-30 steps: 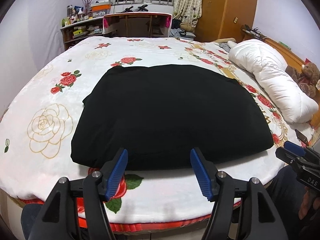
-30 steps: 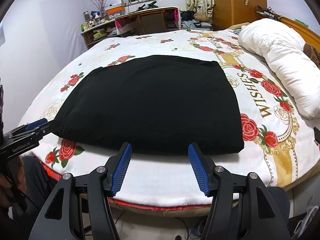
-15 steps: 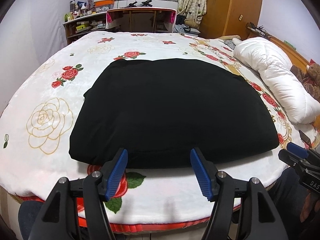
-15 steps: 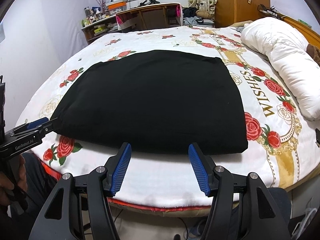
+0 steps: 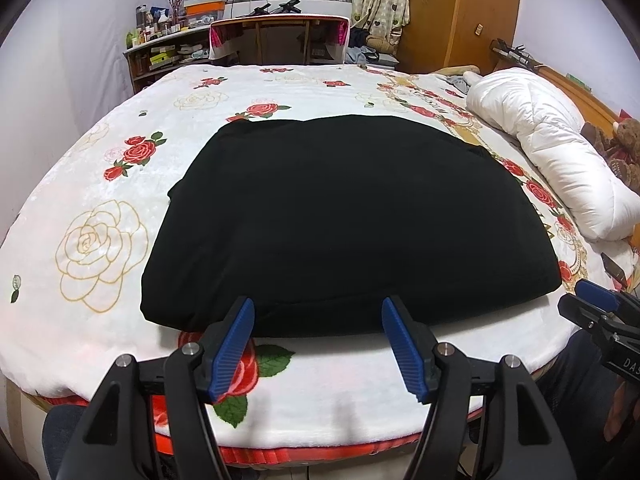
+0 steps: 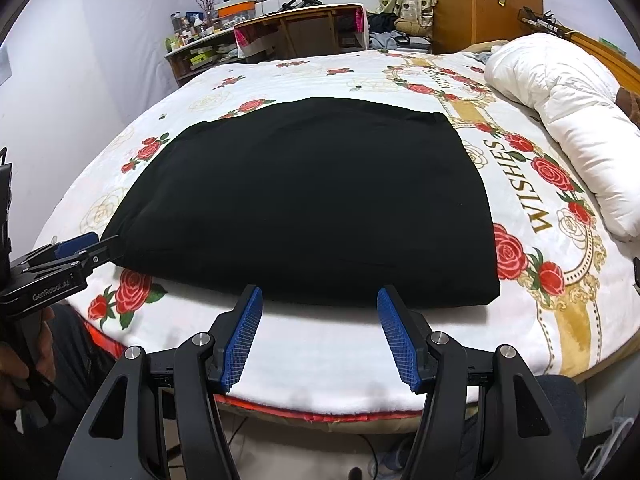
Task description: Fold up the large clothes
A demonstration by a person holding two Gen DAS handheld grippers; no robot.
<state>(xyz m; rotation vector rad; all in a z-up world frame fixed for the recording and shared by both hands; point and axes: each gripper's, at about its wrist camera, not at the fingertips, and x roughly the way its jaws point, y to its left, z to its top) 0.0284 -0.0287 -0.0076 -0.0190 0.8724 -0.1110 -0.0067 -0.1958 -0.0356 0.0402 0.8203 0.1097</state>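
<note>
Left wrist view: black garment (image 5: pixel 344 220) lies folded flat, a rough rectangle, toward the near edge of the bed (image 5: pixel 100 184), on a white rose-print blanket. Left gripper (image 5: pixel 318 312) hangs above the near edge, jaws parted, nothing between them, blue tips over the garment's near hem. Right wrist view: right gripper (image 6: pixel 320 302) likewise released and empty, near the hem. White duvet (image 6: pixel 568 120) rolled along the bed's right edge. Desk (image 5: pixel 280 36) beyond the far edge.
</note>
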